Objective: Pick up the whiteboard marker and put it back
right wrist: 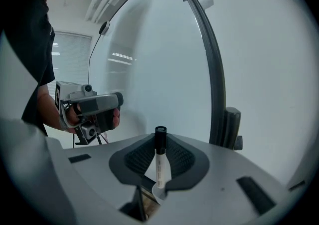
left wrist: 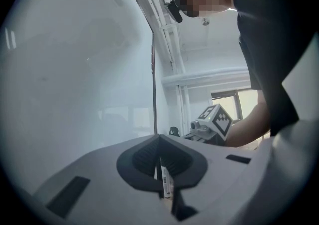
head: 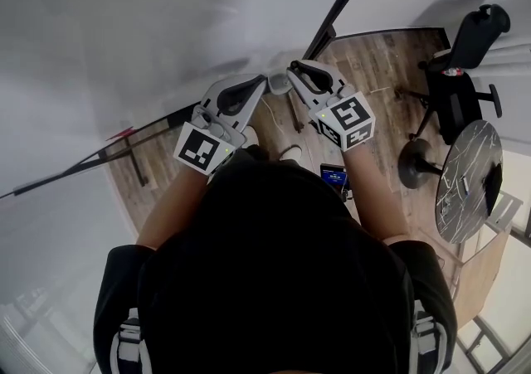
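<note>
With the right tongs clamped on the whiteboard marker, cap-up at lower centre before the whiteboard, we should descend slowly, release only once seated, and hold the left tongs, pinched on a slim white stick, aside.

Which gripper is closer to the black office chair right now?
Right. The right gripper is on the side toward the office chair; the left gripper is just beyond it, farther away.
</note>
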